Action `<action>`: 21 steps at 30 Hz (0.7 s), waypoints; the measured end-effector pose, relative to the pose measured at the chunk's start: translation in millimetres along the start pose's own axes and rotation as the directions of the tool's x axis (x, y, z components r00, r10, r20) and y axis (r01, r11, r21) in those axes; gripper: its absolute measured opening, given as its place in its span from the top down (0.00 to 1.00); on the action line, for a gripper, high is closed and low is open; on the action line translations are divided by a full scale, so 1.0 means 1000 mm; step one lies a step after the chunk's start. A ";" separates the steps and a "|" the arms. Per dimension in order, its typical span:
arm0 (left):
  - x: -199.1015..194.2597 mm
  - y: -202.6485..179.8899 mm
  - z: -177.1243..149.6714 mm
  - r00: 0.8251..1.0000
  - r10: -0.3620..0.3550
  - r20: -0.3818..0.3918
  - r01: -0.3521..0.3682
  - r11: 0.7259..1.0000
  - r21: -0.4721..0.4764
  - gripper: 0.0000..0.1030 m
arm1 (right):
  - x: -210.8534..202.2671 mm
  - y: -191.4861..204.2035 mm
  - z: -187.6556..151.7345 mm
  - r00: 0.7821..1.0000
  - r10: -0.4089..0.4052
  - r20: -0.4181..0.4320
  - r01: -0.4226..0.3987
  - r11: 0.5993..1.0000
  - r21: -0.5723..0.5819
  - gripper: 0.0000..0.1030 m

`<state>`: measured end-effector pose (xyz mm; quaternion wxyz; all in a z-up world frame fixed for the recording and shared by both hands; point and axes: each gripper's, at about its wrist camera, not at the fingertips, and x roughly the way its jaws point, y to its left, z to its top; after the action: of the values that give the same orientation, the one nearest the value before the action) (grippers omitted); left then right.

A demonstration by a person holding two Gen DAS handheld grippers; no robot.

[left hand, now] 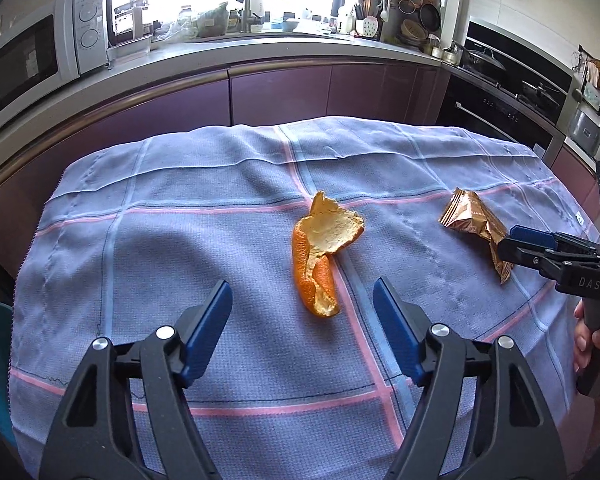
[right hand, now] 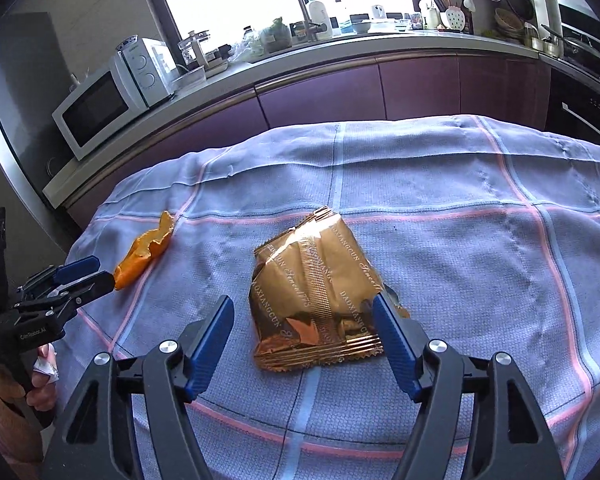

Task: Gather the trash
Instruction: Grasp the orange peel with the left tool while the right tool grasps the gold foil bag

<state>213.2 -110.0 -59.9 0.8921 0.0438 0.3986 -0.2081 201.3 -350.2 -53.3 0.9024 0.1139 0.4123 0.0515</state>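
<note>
— What do we have around us on the tabletop (left hand: 100,216)?

— Only its checked cloth (left hand: 228,184); nothing blocks either piece. The orange peel (left hand: 320,256) lies mid-tabletop, its long axis running from near edge to far edge.

— And the gold wrapper (right hand: 320,292)?

— Toward the right edge, crumpled, its sealed end toward us. Our left gripper (left hand: 302,298) is spread around the peel's near tip, our right gripper (right hand: 303,314) spread astride the wrapper (whether the right pad touches it, we cannot tell).
</note>
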 end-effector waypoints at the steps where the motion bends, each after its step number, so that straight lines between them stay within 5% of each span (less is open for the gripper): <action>1: 0.003 -0.002 0.001 1.000 -0.003 -0.007 0.003 1.000 0.000 0.30 | 0.001 0.000 0.000 1.000 -0.001 -0.005 0.001 1.000 -0.002 0.33; 10: 0.027 0.001 0.002 0.997 -0.024 -0.074 0.023 0.999 -0.023 0.54 | 0.003 -0.001 0.000 1.000 -0.006 -0.016 0.006 1.000 -0.012 0.56; 18: 0.027 0.004 0.002 0.996 -0.044 -0.080 0.041 0.998 -0.044 0.79 | -0.002 0.005 0.000 0.999 -0.035 0.014 0.035 0.999 -0.041 0.64; 21: 0.026 0.005 0.000 0.996 -0.046 -0.077 0.042 0.998 -0.046 0.80 | -0.004 0.006 -0.001 0.999 -0.038 0.023 0.039 0.998 -0.047 0.67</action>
<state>230.9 -114.2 -79.0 0.8719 0.0231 0.4384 -0.2170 197.7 -344.6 -49.0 0.9101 0.0848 0.4033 0.0425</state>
